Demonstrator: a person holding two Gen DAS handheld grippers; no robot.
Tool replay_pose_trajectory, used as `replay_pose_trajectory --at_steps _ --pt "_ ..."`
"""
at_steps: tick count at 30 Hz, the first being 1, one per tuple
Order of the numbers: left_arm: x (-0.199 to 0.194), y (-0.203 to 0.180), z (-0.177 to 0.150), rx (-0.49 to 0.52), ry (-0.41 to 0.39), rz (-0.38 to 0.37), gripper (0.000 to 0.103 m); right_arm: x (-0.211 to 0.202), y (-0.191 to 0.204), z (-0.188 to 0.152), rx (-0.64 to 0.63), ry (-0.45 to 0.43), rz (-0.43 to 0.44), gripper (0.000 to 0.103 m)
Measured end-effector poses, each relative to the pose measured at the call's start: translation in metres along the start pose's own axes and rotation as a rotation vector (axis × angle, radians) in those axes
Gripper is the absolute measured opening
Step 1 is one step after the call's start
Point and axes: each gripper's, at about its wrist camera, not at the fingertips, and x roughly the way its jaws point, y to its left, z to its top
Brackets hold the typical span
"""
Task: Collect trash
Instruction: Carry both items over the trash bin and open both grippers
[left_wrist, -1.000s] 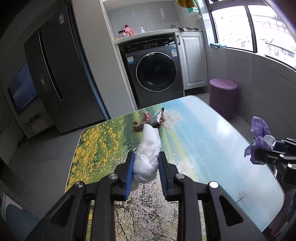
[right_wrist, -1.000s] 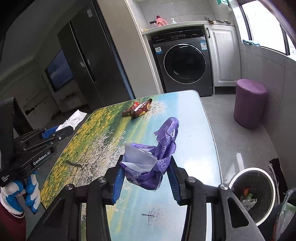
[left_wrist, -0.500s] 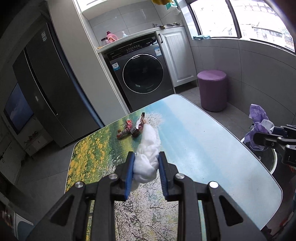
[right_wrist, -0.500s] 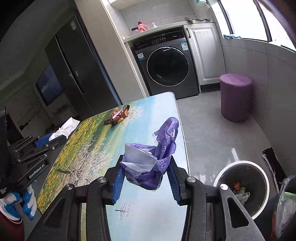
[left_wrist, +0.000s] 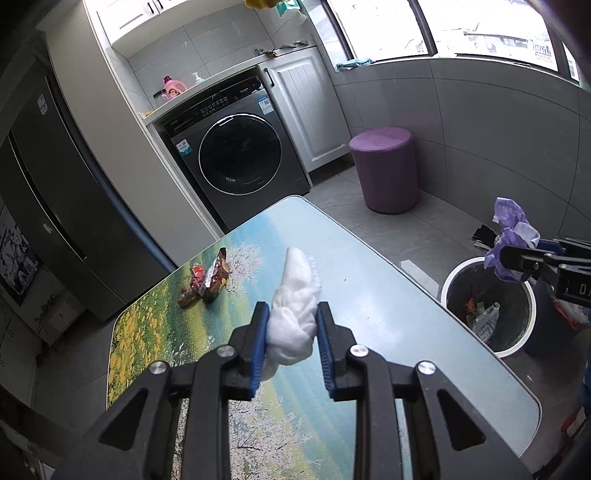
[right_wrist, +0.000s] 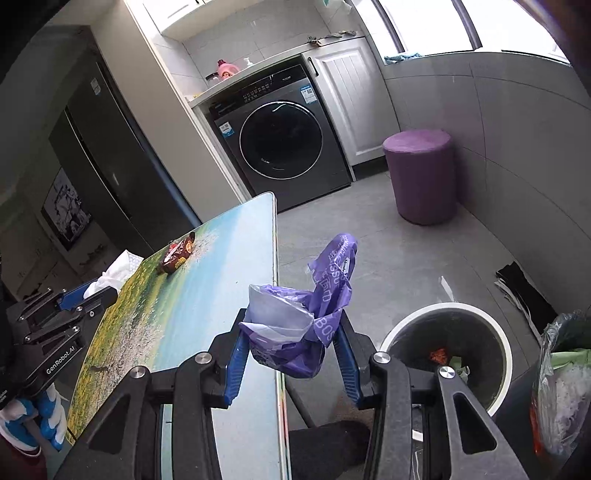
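- Laundry corner of a tiled kitchen: a grey washing machine (left_wrist: 240, 147) sits under a counter, a purple stool (left_wrist: 384, 168) stands by the window wall, and a table (left_wrist: 369, 295) printed with a flower-field scene fills the foreground.
- Left gripper (left_wrist: 291, 325) hangs over the table, jaws closed tight on a wad of white tissue (left_wrist: 295, 306).
- Right gripper (right_wrist: 291, 347) is past the table's edge, jaws clamped on a crumpled purple wrapper (right_wrist: 314, 314), just beside the white-rimmed trash bin (right_wrist: 506, 350) on the floor.
- Bin already holds a few scraps; brown and red snack wrappers (left_wrist: 207, 280) lie on the table's far end, untouched.
- Step in hand appears to be carrying both pieces to the bin, the purple wrapper nearest its drop.
- Next move likely calls for bringing the right gripper squarely above the bin's mouth before parting its jaws, since light plastic may drift or cling to the pads.
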Motion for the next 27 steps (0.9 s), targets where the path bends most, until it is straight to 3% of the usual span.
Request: replay_pose_trajectory --at_steps 5,12,21,25,27 --pt "0.012 -0.036 0.019 0.045 0.005 -0.073 0.024 -0.001 -0.034 -0.004 0.058 0.009 -0.055 0.041" --pt "0.041 -0.095 0.052 0.085 0.038 -0.244 0.026 0.011 -0.087 -0.005 0.129 0.053 -0.155 0.042" --pt "0.086 -0.170 0.079 0.065 0.142 -0.521 0.028 0.042 -0.140 -0.018 0.192 0.141 -0.248 0.048" --pt "0.094 -0.182 0.085 0.026 0.154 -0.604 0.055 0.047 -0.152 -0.025 0.217 0.170 -0.286 0.053" --pt "0.094 -0.182 0.088 0.011 0.147 -0.626 0.058 0.044 -0.157 -0.027 0.227 0.173 -0.299 0.055"
